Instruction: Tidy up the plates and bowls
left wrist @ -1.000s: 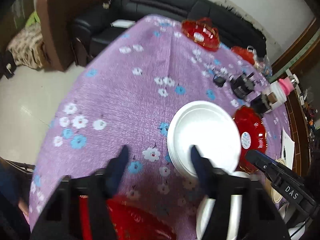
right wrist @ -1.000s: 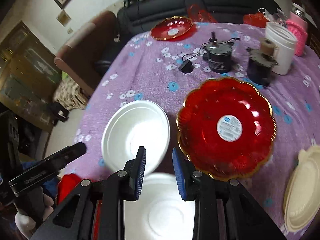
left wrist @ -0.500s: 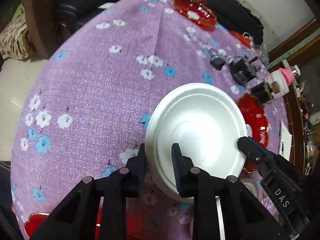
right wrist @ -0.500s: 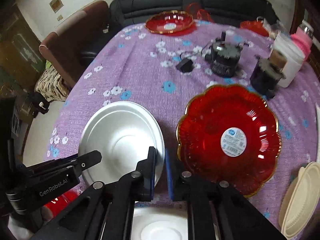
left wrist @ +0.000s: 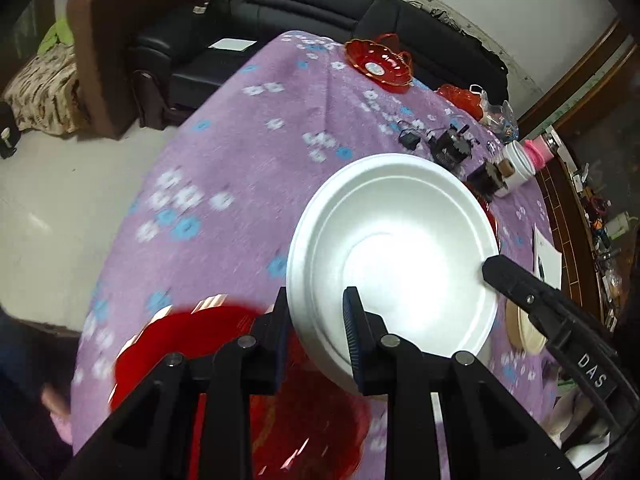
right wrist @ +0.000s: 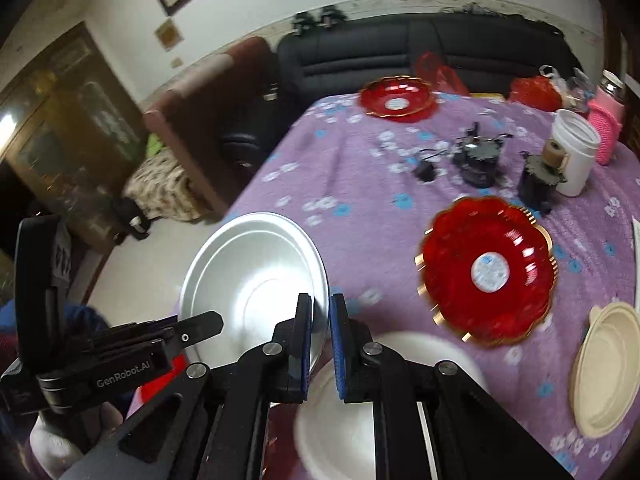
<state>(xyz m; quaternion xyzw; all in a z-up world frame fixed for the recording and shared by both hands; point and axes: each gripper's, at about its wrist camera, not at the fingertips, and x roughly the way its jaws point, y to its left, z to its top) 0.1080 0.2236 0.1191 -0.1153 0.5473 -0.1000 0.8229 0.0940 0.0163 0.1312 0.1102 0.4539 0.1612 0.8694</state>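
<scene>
White bowl (left wrist: pixel 394 248) hangs tilted above the surface (left wrist: pixel 240 168), pinched at two spots on its rim. The left tool (left wrist: pixel 316 320) grips the near edge, one finger outside the wall and one inside the hollow. The right tool (right wrist: pixel 320 316) clamps the opposite edge, its blue pads nearly closed on the thin rim; from the right wrist view the bowl (right wrist: pixel 256 280) leans with its opening turned toward the left tool (right wrist: pixel 200 326).

A purple cloth with white and blue flowers covers the surface (right wrist: pixel 360 184). Below the bowl sits a red plate (left wrist: pixel 224 360) with a gold rim, blurred. A second white dish (right wrist: pixel 384 396) lies just beneath the right tool. To the right rests a scalloped red plate (right wrist: pixel 486 268) bearing a round sticker, and beside it a cream dish (right wrist: pixel 606 368) near the edge. A third red plate (right wrist: pixel 396 98) stands at the far end. Black gadgets with cables (right wrist: pixel 478 156) and a white jar (right wrist: pixel 574 152) sit between them. A black sofa (right wrist: pixel 400 52) and a brown armchair (right wrist: pixel 208 100) stand beyond the surface.
</scene>
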